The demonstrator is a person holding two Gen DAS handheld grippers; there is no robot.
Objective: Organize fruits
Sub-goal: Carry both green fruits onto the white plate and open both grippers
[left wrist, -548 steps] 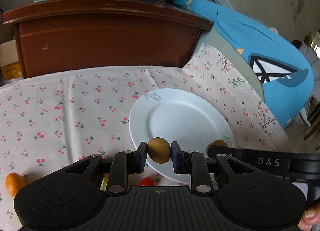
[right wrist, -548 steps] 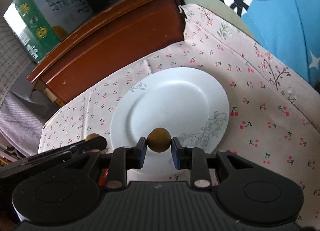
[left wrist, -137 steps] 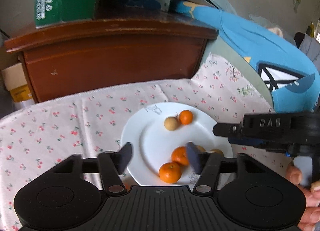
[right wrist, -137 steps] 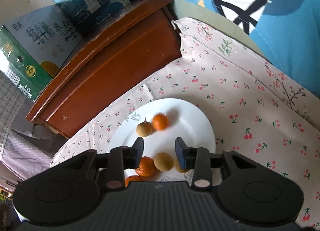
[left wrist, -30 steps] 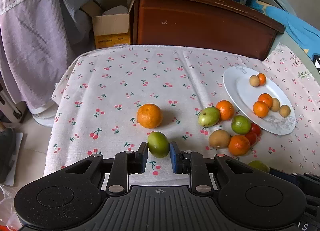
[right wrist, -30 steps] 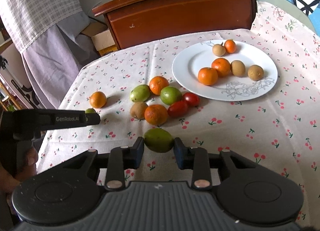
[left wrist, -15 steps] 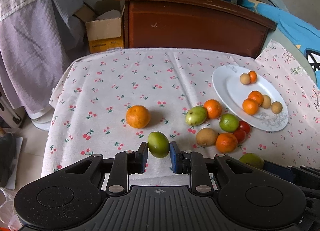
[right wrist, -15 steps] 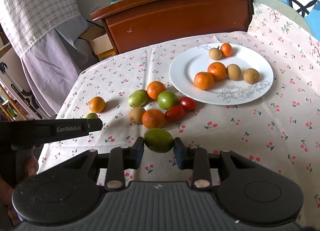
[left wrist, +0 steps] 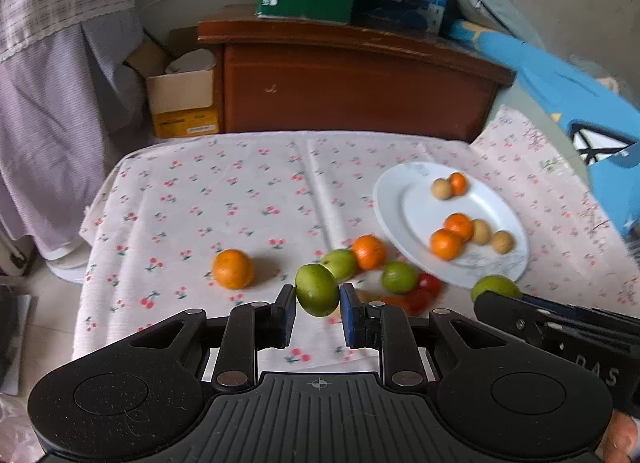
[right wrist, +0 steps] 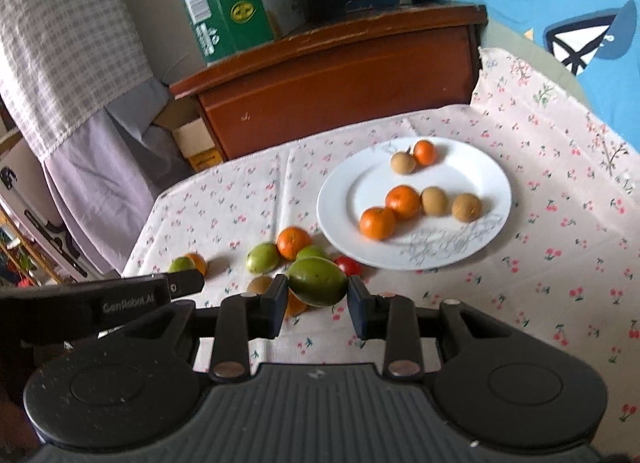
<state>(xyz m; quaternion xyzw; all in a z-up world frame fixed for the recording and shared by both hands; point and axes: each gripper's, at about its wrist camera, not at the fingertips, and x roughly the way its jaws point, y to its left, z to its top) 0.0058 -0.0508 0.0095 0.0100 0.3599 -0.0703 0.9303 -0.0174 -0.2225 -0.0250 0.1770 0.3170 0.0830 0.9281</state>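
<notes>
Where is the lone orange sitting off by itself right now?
In the left wrist view, the lone orange sits on the tablecloth, left of the fruit cluster and of the left gripper.

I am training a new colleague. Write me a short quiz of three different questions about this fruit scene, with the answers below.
1. True or false: the white plate holds only orange fruits.
2. Multiple choice: what do the left tongs hold? A) an orange mandarin B) a green fruit C) a red tomato
3. Fill in: the right tongs are shut on a ______ fruit.

Key:
1. False. Three orange mandarins and three brownish round fruits lie on it.
2. B. The left green fruit sits between the two fingers, above the cherry-print cloth.
3. Green. The right green fruit is clamped in them, in front of the plate.
</notes>
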